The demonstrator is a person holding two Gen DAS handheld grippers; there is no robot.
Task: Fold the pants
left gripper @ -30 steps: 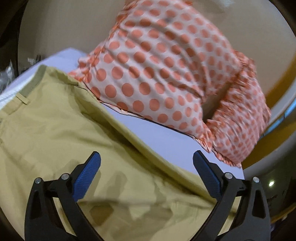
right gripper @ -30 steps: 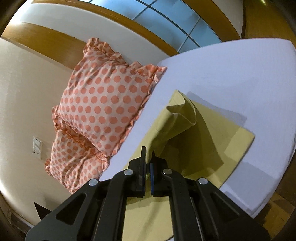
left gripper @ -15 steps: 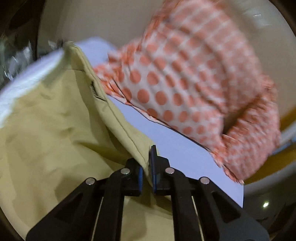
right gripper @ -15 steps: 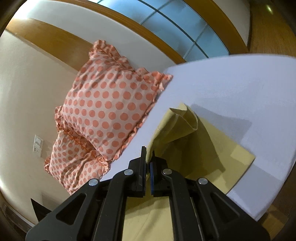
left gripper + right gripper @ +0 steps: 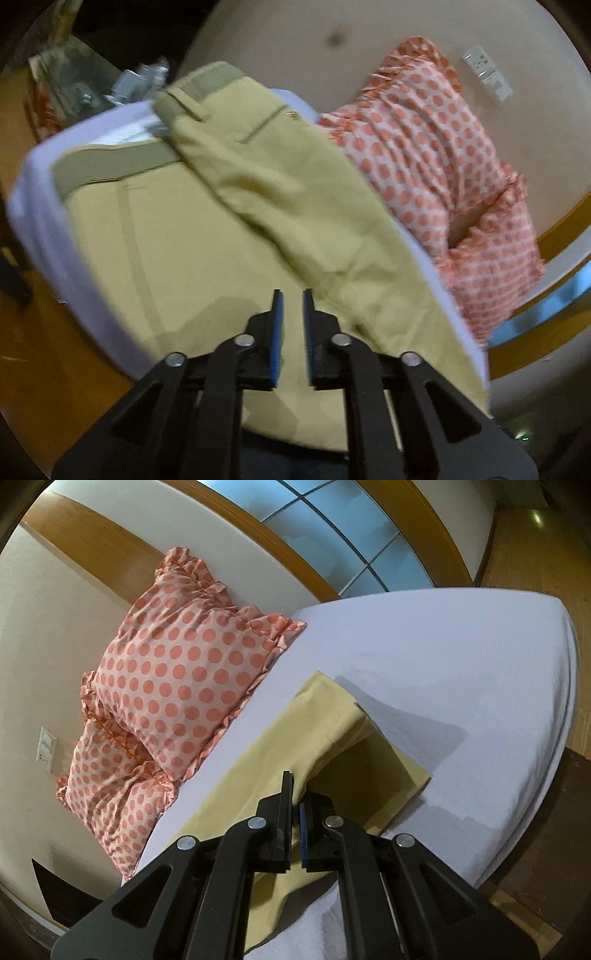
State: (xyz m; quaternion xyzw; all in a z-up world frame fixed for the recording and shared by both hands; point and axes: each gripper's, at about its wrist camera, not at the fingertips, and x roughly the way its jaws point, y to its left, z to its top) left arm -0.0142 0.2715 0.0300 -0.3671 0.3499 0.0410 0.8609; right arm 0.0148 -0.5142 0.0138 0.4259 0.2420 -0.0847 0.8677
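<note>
Khaki pants (image 5: 192, 229) lie on a white bed (image 5: 40, 206), waistband at the far left. One leg half (image 5: 295, 192) is folded over and rumpled across the other. My left gripper (image 5: 292, 301) hovers above the pants with its jaws a narrow gap apart and nothing between them. In the right wrist view my right gripper (image 5: 295, 790) is shut on the edge of a pant leg (image 5: 325, 723) and lifts it off the lower leg (image 5: 384, 775), which lies flat on the sheet.
Two pink pillows with orange dots (image 5: 177, 686) lean against the wall at the head of the bed; they also show in the left wrist view (image 5: 443, 166). Bare sheet (image 5: 461, 657) stretches to the right. A cluttered side table (image 5: 92, 77) stands beyond the bed's corner.
My left gripper shut on the pants' edge, carried it over, then let go with a small gap. My right gripper kept its hold and drew the leg hem across.
</note>
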